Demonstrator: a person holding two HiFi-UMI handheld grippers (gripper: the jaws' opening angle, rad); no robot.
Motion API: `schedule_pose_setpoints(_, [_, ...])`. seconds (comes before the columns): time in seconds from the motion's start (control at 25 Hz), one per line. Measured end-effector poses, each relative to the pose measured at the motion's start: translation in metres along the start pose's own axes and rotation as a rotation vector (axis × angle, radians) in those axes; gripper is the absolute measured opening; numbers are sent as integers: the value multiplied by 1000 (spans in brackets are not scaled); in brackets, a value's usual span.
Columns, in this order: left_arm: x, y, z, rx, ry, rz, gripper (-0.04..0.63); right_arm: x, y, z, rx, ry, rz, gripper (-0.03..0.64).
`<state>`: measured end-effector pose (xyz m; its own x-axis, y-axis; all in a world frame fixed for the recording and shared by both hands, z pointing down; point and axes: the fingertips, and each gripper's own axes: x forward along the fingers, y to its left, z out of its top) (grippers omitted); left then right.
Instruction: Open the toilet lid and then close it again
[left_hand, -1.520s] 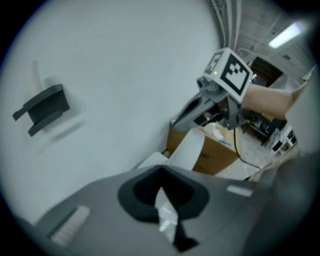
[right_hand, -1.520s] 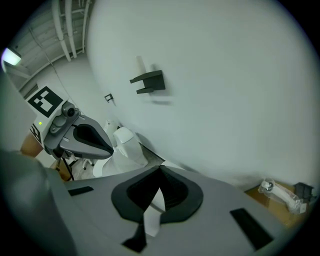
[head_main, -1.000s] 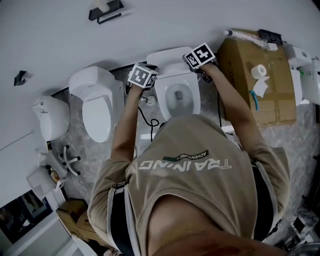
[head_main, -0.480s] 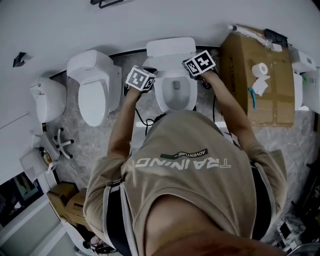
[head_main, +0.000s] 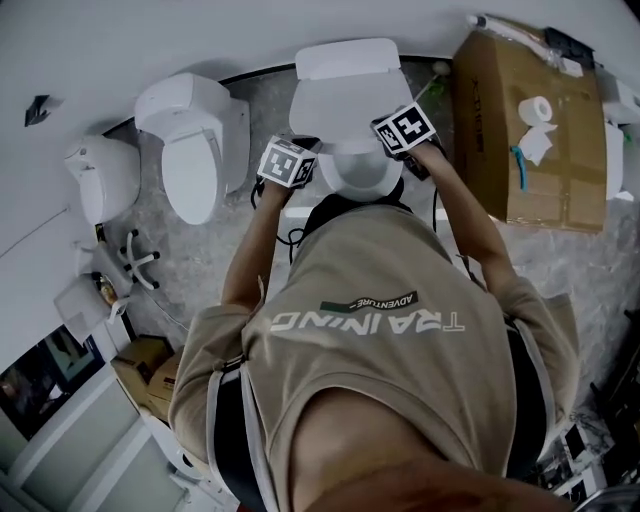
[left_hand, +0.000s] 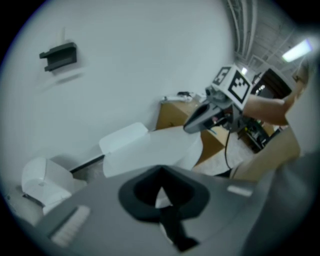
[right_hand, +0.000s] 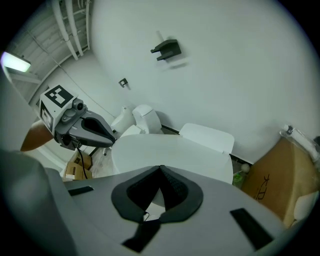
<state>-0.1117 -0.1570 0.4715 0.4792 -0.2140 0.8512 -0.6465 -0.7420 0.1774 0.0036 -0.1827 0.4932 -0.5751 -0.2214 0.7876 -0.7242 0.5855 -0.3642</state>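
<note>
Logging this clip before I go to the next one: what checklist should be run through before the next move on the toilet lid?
1. Lid fully shut: not ok. It slants over the bowl, whose front rim shows.
2. Left gripper holding the lid's left edge: ok. The jaws are nearly together with white between them.
3. Right gripper holding the lid's right edge: ok, the same reading.
4. Nothing lying between lid and bowl: cannot tell, since the lid covers most of the bowl.
5. Room at the sides: ok. The cardboard box and the neighbouring toilet stand apart.
</note>
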Motion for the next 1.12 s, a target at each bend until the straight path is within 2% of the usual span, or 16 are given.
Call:
schedule_pose_setpoints(0.2, [10, -11, -23, -5, 13, -76, 3, 13, 8, -27, 5, 75, -28, 11])
schedule_pose_setpoints(0.36, [16, -21, -48, -24, 39, -158, 3, 25, 16, -49, 91, 122, -55, 11])
schedule_pose_setpoints(0.52, [31, -36, -73, -38, 98, -277, 3, 37, 19, -78, 179, 157, -63, 11])
schedule_pose_setpoints(0.64, [43, -46, -91, -32, 157, -334, 2, 46, 22, -101, 247, 185, -81, 11])
schedule_pose_setpoints(0.96, [83, -69, -140, -7, 323, -413, 2, 74, 19, -155, 355, 218, -107, 11])
schedule_pose_setpoints(1.12, [100, -76, -164, -93, 394, -389, 2, 89, 21, -180, 450, 226, -102, 11])
